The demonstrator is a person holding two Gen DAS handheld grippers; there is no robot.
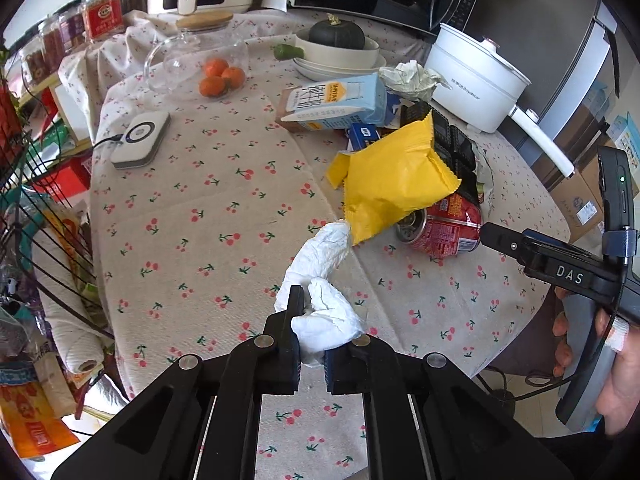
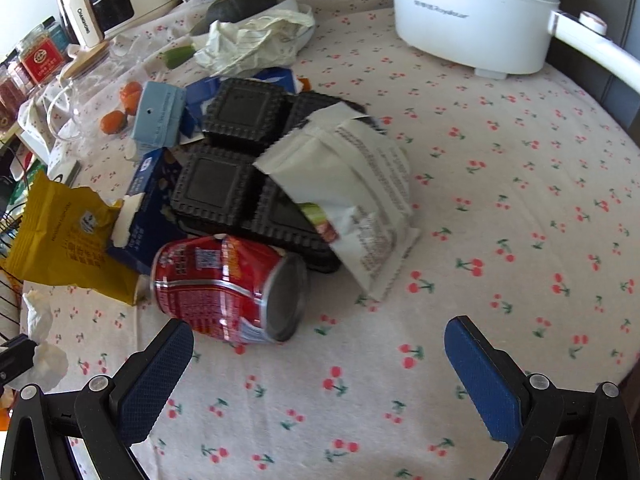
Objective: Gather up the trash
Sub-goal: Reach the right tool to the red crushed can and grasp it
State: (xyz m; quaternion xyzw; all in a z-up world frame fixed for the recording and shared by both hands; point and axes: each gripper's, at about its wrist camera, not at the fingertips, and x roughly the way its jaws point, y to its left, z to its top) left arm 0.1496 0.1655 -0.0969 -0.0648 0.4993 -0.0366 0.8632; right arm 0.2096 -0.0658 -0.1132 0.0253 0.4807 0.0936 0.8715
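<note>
My left gripper (image 1: 313, 334) is shut on a crumpled white tissue (image 1: 320, 280) and holds it above the cherry-print tablecloth (image 1: 200, 220). The tissue also shows at the left edge of the right wrist view (image 2: 40, 344). A trash pile lies beyond: a yellow wrapper (image 1: 394, 184), a dented red can (image 2: 228, 288), a black plastic tray (image 2: 236, 168), a white snack bag (image 2: 360, 200) and a blue carton (image 1: 340, 104). My right gripper (image 2: 318, 356) is open and empty, just in front of the red can.
A white electric pot (image 2: 476, 12) stands at the back right. A bowl with a dark squash (image 1: 336, 36), oranges (image 1: 220, 78), a glass jar (image 1: 192, 60), a white charger pad (image 1: 140, 140) and a crumpled paper (image 2: 248, 44) are on the table. A wire rack (image 1: 36, 208) is left.
</note>
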